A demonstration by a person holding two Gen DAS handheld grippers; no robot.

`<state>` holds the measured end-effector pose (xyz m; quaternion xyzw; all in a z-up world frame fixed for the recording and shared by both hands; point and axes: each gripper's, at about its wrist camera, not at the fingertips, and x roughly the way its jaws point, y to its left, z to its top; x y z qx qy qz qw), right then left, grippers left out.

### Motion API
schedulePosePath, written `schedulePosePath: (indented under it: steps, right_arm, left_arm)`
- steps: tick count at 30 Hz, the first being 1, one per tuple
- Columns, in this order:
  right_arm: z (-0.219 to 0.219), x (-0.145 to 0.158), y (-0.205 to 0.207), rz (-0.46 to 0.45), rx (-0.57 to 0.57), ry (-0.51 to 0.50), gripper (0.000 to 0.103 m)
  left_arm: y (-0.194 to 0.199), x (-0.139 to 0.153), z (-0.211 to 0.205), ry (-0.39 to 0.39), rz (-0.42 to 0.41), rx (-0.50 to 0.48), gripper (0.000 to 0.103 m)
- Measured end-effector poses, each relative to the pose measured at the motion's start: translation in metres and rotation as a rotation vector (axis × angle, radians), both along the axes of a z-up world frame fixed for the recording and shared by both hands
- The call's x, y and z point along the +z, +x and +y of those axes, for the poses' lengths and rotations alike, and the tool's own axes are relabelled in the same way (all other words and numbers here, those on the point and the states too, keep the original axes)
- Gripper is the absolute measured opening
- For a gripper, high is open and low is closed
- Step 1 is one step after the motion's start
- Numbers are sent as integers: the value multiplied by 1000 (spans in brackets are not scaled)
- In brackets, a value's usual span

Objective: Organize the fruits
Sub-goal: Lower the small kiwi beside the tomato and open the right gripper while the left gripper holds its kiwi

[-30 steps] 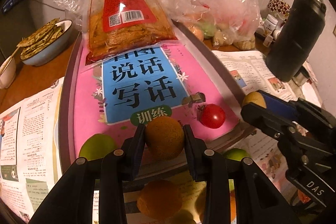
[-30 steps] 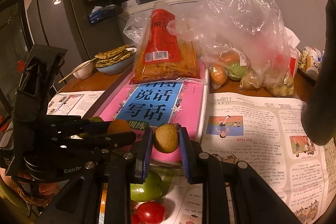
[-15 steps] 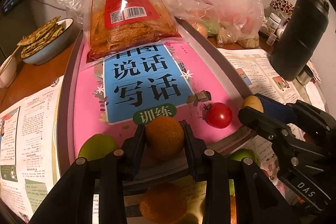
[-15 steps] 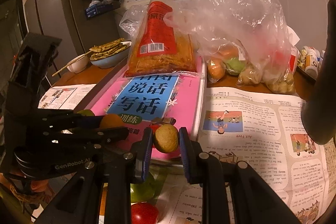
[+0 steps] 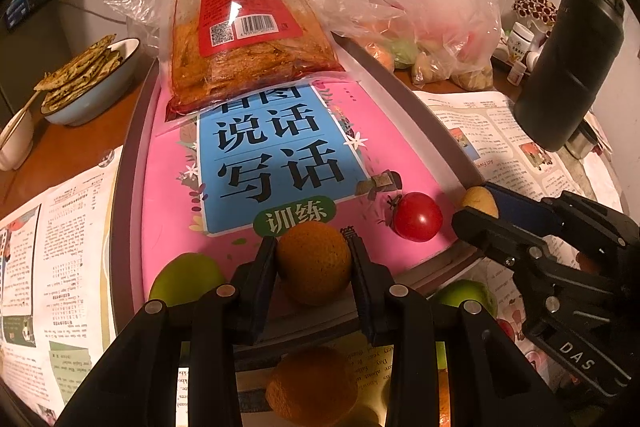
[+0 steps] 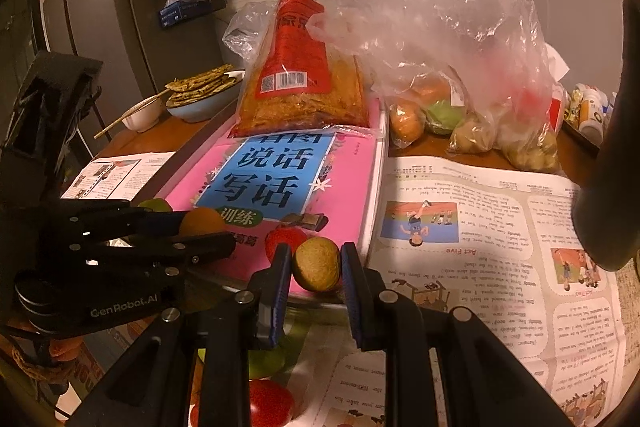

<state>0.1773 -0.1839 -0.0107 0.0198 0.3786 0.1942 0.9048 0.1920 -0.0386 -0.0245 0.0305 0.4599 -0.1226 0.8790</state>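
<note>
Left claw [image 5: 313, 259] grips an orange [image 5: 314, 261] over the pink book's [image 5: 276, 163] near edge; right claw [image 6: 316, 269] clamps a brown kiwi [image 6: 316, 268] beside a tomato [image 5: 418, 215]. Placing step: next, likely lowering and releasing each fruit.

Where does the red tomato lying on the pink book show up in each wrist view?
Left wrist view: the tomato lies right of centre on the pink book, beyond the gripper's fingertips.
Right wrist view: the tomato sits low, left of centre, partly hidden behind the small brown fruit.
Shared landmark: the book's blue label.
</note>
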Motion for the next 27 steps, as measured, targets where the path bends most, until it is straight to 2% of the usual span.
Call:
schedulePosePath:
  steps: [27]
  right_arm:
    - [2, -2, -4, 0, -10, -1, 26]
  left_arm:
    - [-2, 1, 1, 1, 1, 7, 36]
